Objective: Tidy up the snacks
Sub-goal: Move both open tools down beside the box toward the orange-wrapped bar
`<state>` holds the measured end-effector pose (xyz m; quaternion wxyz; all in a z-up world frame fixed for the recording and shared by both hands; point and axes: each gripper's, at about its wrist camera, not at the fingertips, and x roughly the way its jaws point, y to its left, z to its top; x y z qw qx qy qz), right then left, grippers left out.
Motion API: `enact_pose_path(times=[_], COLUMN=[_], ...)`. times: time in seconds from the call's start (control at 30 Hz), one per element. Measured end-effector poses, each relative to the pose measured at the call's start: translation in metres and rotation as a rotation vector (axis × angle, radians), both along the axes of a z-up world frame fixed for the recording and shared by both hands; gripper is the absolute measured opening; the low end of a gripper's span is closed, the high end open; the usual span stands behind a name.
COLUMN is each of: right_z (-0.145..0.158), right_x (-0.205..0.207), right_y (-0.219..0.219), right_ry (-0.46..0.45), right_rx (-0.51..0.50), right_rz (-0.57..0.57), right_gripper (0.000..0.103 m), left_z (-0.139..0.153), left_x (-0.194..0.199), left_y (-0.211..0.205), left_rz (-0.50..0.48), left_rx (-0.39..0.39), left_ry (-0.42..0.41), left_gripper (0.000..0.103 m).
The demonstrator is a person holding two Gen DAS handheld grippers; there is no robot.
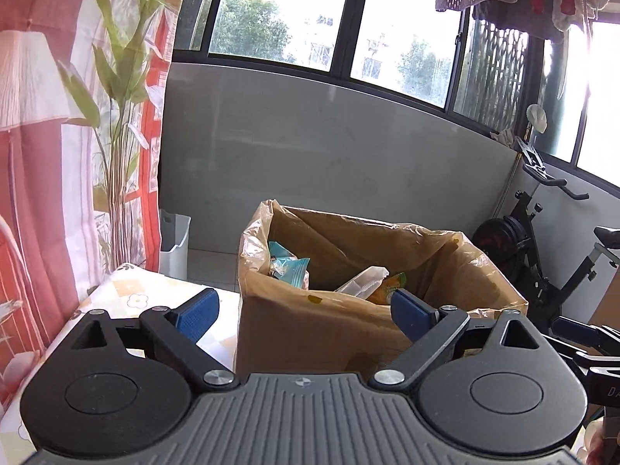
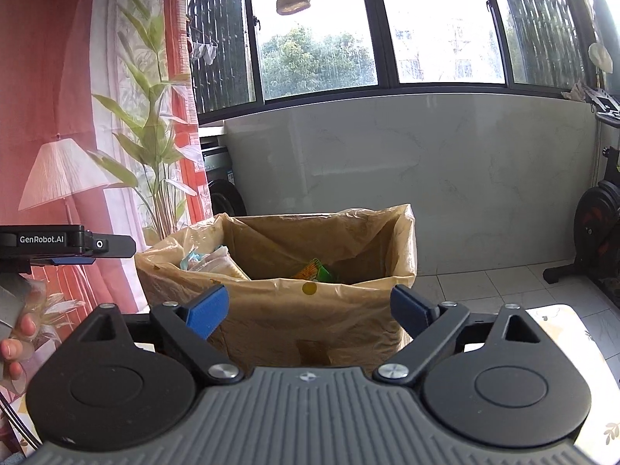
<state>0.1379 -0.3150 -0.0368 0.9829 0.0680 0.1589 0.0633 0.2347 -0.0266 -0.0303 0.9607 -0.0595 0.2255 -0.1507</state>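
Snacks (image 1: 288,267) sit in the lined box (image 2: 279,317) to stay together. Left gripper (image 1: 306,316) and right gripper (image 2: 310,312) jaws gape wide, holding nothing.

R gripper (image 2: 308,316) jaws wide, empty, before bag-lined box (image 2: 271,302) w/ snack packets (image 2: 314,270).

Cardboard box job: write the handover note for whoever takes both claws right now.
Left claw: open, nothing between its blue pads, facing the box.
Right claw: open, empty too, also facing the box.
Cardboard box: lined with a clear plastic bag, standing on the floral tablecloth.
Done: several snacks already inside, a teal packet at the left, an orange-green packet nearer the middle.
Left: no loose snacks show in either view; look over the table before carrying on.
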Motion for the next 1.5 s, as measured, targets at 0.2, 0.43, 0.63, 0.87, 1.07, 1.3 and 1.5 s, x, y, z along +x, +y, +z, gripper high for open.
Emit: enact_pose_path(times=[0.2,0.43,0.63,0.87,1.07,1.3,1.5], right_z=[-0.015,-0.037,-0.055,-0.068,-0.075,-0.088,-0.106], right_x=[-0.01,-0.017,-0.015,-0.012,-0.011,-0.012,-0.011], right_y=[0.002,0.012,0.021,0.021,0.024,0.029,0.033], right_ry=[0.008,0.035,0.078,0.117,0.141,0.177,0.246], right_rx=[0.009,-0.011,-0.023,-0.006,-0.003,-0.008,-0.015], right_rz=[0.006,0.027,0.048,0.039,0.032,0.044,0.048], right_gripper=[0.093,0.093,0.093,0.092,0.093,0.093,0.092], left_z=[-0.016,-0.031,-0.045,-0.055,-0.062,-0.076,-0.089], left_x=[-0.007,-0.017,-0.02,-0.018,-0.017,-0.018,-0.017], left_y=[0.011,0.011,0.009,0.01,0.012,0.009,0.008], left_rz=[0.008,-0.012,-0.03,-0.028,-0.024,-0.042,-0.073], left_rx=[-0.04,0.017,0.037,0.053,0.063,0.093,0.124], left_ry=[0.027,0.007,0.035,0.052,0.062,0.073,0.105], left_gripper=[0.096,0.096,0.096,0.096,0.096,0.096,0.095])
